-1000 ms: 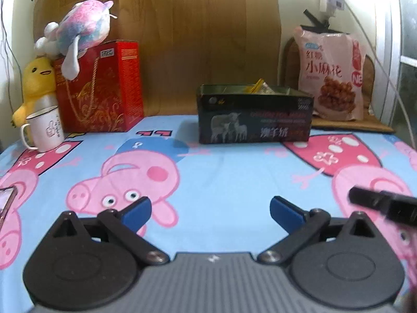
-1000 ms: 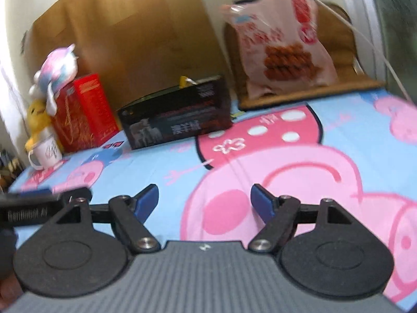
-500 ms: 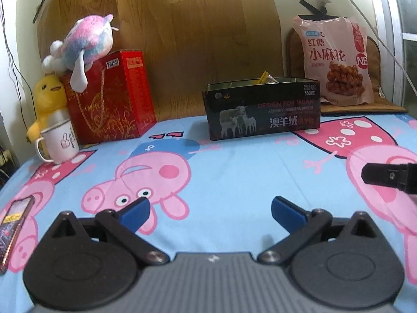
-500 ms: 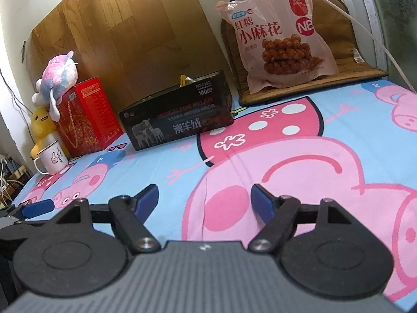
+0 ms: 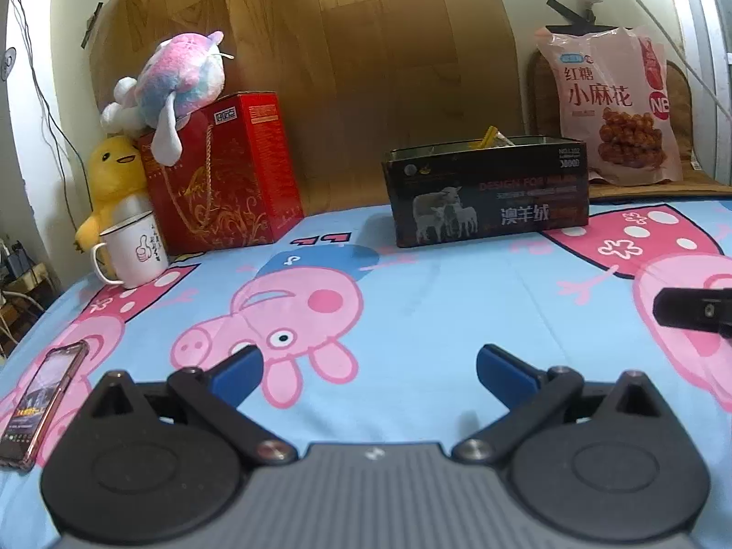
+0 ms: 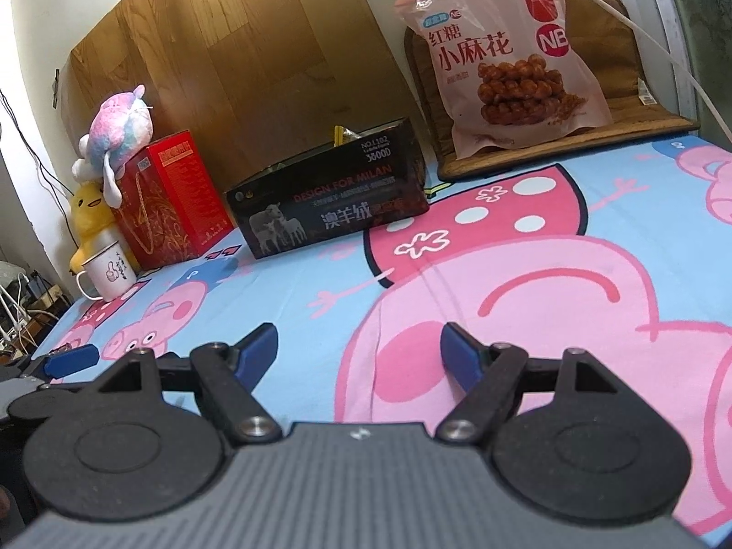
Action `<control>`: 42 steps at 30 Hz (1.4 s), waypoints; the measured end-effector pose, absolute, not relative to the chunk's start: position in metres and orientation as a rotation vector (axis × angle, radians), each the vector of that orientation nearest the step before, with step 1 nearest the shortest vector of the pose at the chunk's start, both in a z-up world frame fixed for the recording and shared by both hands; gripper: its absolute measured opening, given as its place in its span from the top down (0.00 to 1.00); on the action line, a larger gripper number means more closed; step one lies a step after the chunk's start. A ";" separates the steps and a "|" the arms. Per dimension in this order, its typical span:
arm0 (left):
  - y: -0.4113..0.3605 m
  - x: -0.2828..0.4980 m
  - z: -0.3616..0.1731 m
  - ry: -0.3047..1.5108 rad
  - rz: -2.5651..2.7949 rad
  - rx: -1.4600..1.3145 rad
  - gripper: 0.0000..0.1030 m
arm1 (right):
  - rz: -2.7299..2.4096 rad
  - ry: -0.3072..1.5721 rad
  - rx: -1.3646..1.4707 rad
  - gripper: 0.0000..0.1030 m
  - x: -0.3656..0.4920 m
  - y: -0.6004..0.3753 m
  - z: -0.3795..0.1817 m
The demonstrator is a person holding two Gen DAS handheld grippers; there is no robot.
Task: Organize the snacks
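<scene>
A dark open tin box with sheep printed on it stands at the back of the bed; snack packets poke out of its top. It also shows in the right wrist view. A large pink bag of twisted dough snacks leans on the wall at the back right, also in the right wrist view. My left gripper is open and empty, low over the cartoon-pig sheet. My right gripper is open and empty, to its right.
A red gift box with a plush toy on top, a yellow plush duck and a white mug stand at the back left. A phone lies at the left edge of the sheet.
Both grippers have drawn back and tilted, so the box and bag look farther off. The phone has come into the left wrist view. Both stay open and empty.
</scene>
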State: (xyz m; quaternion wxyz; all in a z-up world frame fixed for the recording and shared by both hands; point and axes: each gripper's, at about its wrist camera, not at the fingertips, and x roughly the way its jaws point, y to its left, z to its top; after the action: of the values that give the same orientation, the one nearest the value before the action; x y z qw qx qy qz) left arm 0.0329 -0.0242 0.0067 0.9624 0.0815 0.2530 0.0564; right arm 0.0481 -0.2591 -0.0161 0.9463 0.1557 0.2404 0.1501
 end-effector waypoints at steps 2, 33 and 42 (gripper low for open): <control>-0.024 0.033 0.007 0.512 0.121 0.165 0.00 | 0.308 0.488 0.320 0.22 0.048 -0.259 -0.016; -0.014 0.038 0.003 0.566 0.188 0.142 0.00 | 0.322 0.494 0.400 0.20 0.053 -0.275 -0.018; -0.014 0.041 0.002 0.579 0.236 0.159 0.00 | 0.322 0.494 0.400 0.19 0.053 -0.275 -0.019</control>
State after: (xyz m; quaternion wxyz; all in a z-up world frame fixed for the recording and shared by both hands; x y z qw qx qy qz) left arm 0.0413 -0.0140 0.0023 0.9485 0.0780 0.2843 0.1160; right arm 0.0529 -0.2748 -0.0186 0.9373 0.1956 0.2418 0.1574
